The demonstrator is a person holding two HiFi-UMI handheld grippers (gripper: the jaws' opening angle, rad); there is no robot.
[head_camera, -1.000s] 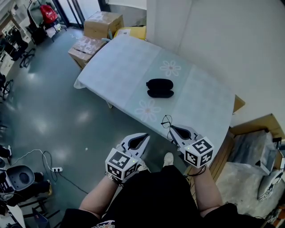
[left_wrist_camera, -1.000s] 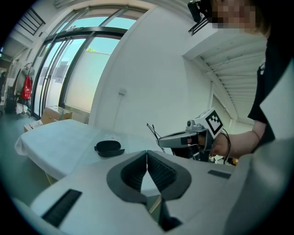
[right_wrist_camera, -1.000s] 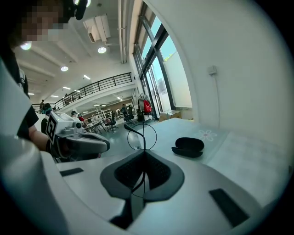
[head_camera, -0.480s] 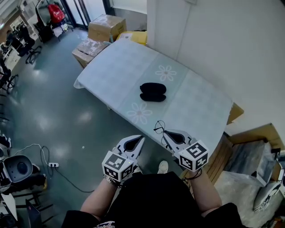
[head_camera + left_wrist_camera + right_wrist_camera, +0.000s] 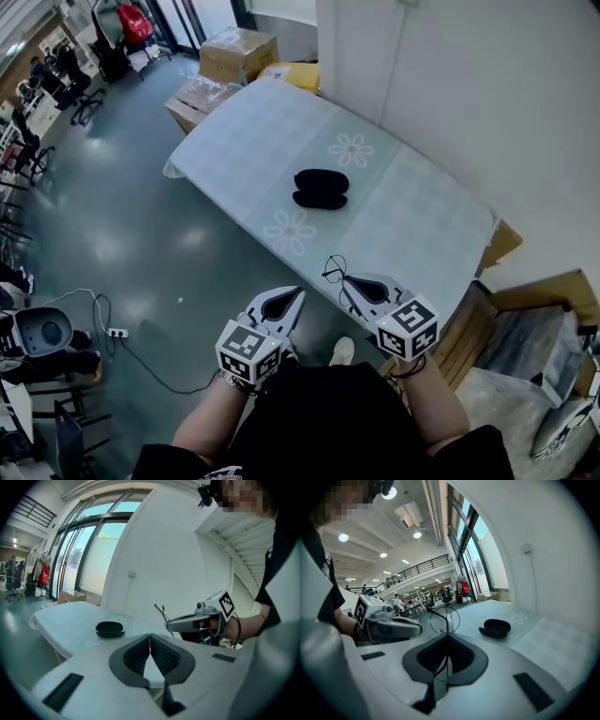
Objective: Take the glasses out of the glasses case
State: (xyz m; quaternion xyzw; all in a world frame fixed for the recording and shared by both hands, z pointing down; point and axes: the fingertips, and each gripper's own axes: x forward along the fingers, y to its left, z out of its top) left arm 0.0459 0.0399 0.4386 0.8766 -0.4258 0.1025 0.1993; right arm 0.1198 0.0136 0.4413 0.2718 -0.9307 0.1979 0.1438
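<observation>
Head view: glasses point(image 5: 334, 271) hang from the right gripper point(image 5: 345, 278), held off the near edge of the table point(image 5: 422, 225). The case point(image 5: 320, 187) lies open farther in on the table, well apart from them, ahead and slightly left, with its long axis across the view. The left gripper point(image 5: 298, 292) is just beside the right, no nearer the case.

Left gripper view: its jaws meet with nothing between.

Right gripper view: the jaws are pinched on the thin frame, a lens ring above the tips, the case point(image 5: 497, 628) ahead-right. The glasses look already out; setting them down would likely mean reaching forward.
</observation>
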